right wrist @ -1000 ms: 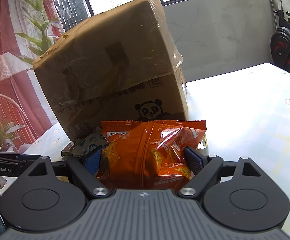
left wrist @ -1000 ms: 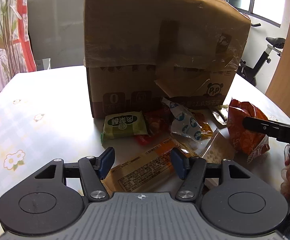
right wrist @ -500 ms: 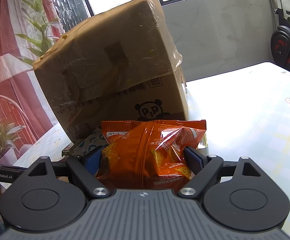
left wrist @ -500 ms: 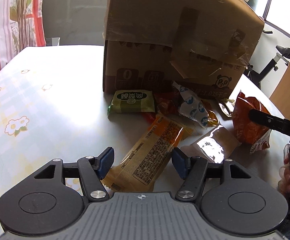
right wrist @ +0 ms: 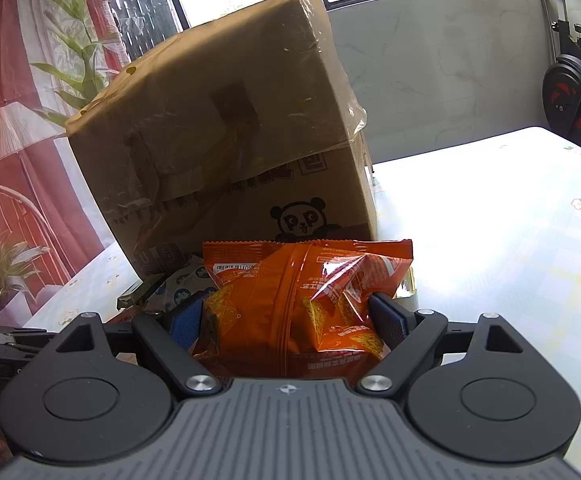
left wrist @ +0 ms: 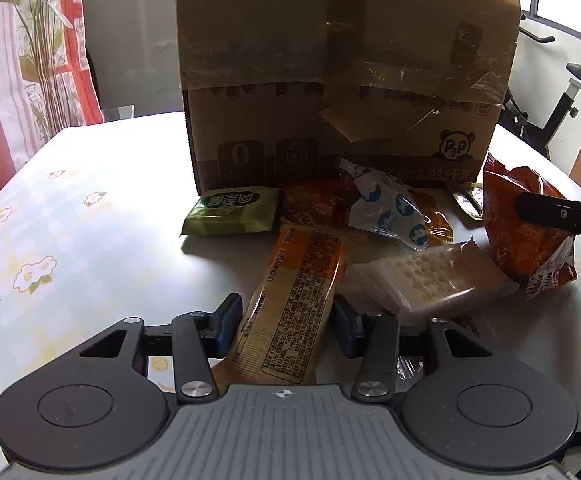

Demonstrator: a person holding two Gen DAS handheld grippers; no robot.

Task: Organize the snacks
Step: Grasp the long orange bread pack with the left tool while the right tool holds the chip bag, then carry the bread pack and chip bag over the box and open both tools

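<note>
A pile of snack packets lies on the table in front of a tall cardboard box (left wrist: 342, 80). My left gripper (left wrist: 282, 326) is open, its fingers either side of the near end of a long orange bar packet (left wrist: 298, 296), not pressing it. A green packet (left wrist: 232, 210), a white-and-blue packet (left wrist: 386, 210) and a clear wafer packet (left wrist: 430, 280) lie around it. My right gripper (right wrist: 290, 320) is shut on an orange chip bag (right wrist: 302, 300), which also shows in the left wrist view (left wrist: 526, 224) at the right.
The box (right wrist: 226, 140) leans over the pile with its taped flap forward. The flowered tablecloth (left wrist: 50, 240) stretches left of the pile and right (right wrist: 490, 220) of the box. An exercise bike (right wrist: 574, 100) stands beyond the table.
My left gripper has moved forward and turned, so the long orange bar now lies between its fingers, which have narrowed a little. The right gripper still holds the chip bag in place.
</note>
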